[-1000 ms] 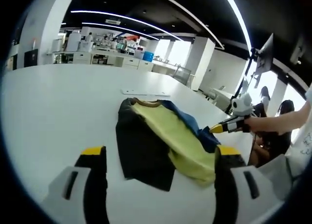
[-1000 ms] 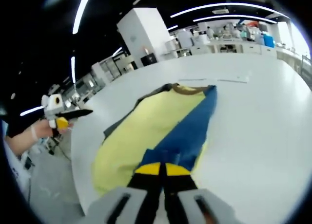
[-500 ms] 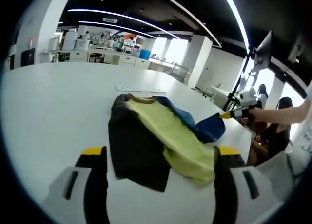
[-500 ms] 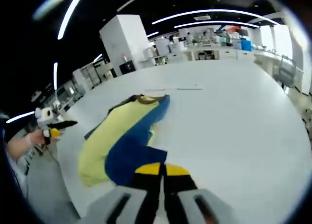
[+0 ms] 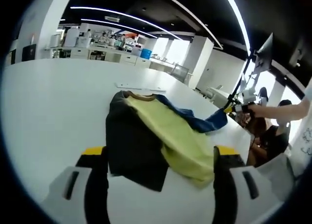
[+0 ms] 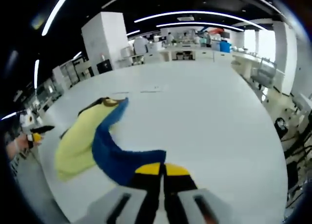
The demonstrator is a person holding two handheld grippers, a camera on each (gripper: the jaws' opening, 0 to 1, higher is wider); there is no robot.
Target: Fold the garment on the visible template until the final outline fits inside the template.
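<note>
Right gripper (image 6: pixel 163 169) draws the blue panel sideways; the fold is only being opened.

The garment (image 5: pixel 161 139) lies on the white table (image 5: pixel 53 107), its brown collar far from the left gripper's (image 5: pixel 161 158) spread, empty fingers (image 5: pixel 92 158) and its hem just ahead of them, so its long axis runs away from those fingers toward the collar. The right gripper's jaws are closed on the blue panel's (image 6: pixel 117 158) edge, the cloth stretching from its fingertips back to the collar. In the left gripper view that right gripper (image 5: pixel 233 108) sits well off to the side of the yellow panel (image 5: pixel 175 141). I judge an early step: next, carry the blue panel across and lay it flat. I cannot make out a template outline.
</note>
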